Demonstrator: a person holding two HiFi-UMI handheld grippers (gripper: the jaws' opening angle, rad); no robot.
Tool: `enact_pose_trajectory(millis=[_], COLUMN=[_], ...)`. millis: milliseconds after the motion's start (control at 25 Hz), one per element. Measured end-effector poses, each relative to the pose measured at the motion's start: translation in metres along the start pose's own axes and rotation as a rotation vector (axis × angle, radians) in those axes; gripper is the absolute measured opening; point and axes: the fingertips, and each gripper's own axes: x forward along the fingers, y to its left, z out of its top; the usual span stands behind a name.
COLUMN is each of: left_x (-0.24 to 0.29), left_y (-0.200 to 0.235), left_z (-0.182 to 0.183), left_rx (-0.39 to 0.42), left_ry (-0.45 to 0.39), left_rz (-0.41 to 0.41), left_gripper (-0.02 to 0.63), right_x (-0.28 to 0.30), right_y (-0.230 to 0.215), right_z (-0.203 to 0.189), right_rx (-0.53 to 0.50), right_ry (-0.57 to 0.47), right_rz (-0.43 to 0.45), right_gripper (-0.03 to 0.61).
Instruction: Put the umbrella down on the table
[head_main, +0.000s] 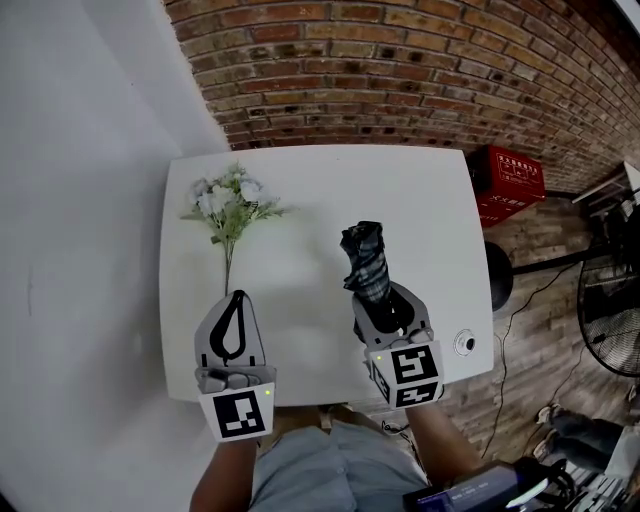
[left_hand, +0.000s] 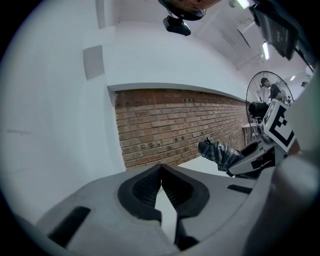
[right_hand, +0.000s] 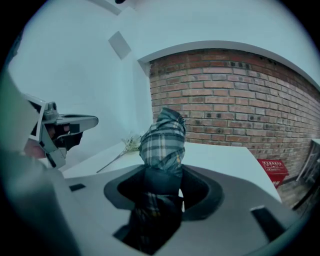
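A folded dark plaid umbrella (head_main: 364, 256) juts forward from my right gripper (head_main: 386, 302), above the right half of the white table (head_main: 310, 180). In the right gripper view the jaws stand wide and are shut on the umbrella (right_hand: 164, 136), gripping it low on the bundle, with its far end lifted off the table. My left gripper (head_main: 237, 294) hovers over the table's near left edge. Its tips meet with nothing between them (left_hand: 161, 168). The left gripper view also catches the umbrella (left_hand: 220, 153) off to the right.
A bunch of white artificial flowers (head_main: 228, 204) lies at the table's far left, stem toward my left gripper. A small round object (head_main: 464, 343) sits near the table's front right corner. A red crate (head_main: 510, 180) and a floor fan (head_main: 610, 318) stand right of the table; brick wall behind.
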Motion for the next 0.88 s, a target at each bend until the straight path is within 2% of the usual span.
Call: enact_pose_trajectory(millis=[880], left_x=[0.022], left_y=[0.01], left_z=[-0.022], left_rx=[-0.011], left_ry=[0.04], left_rz=[-0.019], left_gripper=[0.009], right_x=[0.033], right_y=[0.002], right_z=[-0.051], right_rx=[0.026], right_ry=[0.147], right_rz=[0.007], right_gripper=[0.202])
